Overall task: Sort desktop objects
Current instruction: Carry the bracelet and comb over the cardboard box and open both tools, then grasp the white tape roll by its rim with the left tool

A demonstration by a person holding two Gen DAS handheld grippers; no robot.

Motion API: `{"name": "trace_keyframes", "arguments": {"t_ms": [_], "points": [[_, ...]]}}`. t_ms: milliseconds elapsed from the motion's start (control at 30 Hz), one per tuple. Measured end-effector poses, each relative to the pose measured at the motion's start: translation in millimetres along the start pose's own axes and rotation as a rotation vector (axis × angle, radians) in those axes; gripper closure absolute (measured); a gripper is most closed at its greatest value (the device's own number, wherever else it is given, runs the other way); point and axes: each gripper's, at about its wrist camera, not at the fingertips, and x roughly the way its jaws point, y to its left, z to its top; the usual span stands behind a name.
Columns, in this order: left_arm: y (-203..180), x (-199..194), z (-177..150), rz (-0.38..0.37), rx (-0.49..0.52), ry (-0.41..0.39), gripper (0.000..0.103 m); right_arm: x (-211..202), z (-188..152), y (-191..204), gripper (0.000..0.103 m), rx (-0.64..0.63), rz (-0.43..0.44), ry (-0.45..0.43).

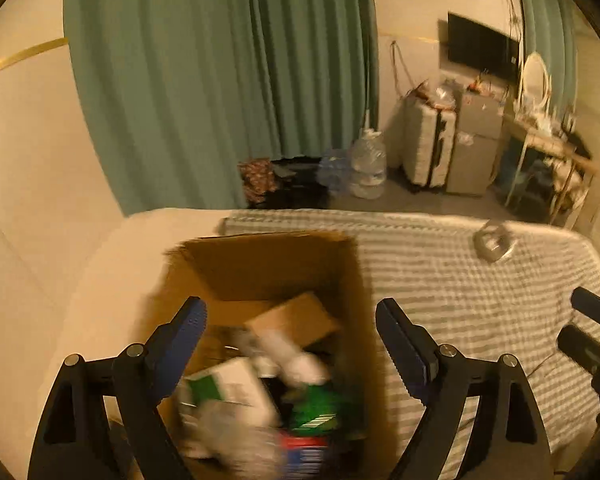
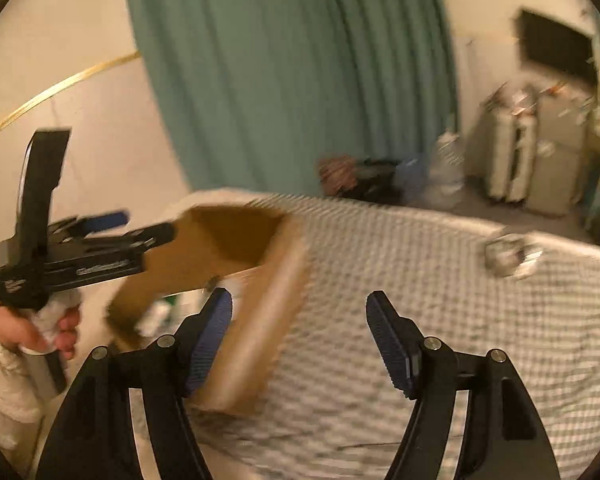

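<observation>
Right gripper [image 2: 300,312] hung open over checked bedcover [image 2: 440,320]; cardboard box [image 2: 256,320] beside left finger; left gripper [image 2: 136,226] over box.

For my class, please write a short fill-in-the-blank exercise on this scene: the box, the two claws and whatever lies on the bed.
1. The left claw hangs above an open ____ box holding mixed items.
2. Both claws, the right claw too, are ____ and grip nothing.
3. The box stands on a bed cover with a ____ pattern.
4. A lone silvery object lies on the cover, ____ the box.

Missing words: cardboard; open; checked; apart from
</observation>
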Motion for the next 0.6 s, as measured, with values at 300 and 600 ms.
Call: {"name": "trace_keyframes", "arguments": {"t_ms": [300, 600], "points": [[-135, -10, 7, -0.201, -0.046, -0.020, 0.005, -74, -17, -110, 0.025, 0.114, -0.298, -0.109], [-233, 33, -6, -0.176, 0.013, 0.032, 0.003, -64, -51, -182, 0.017, 0.226, -0.345, -0.099]]}}
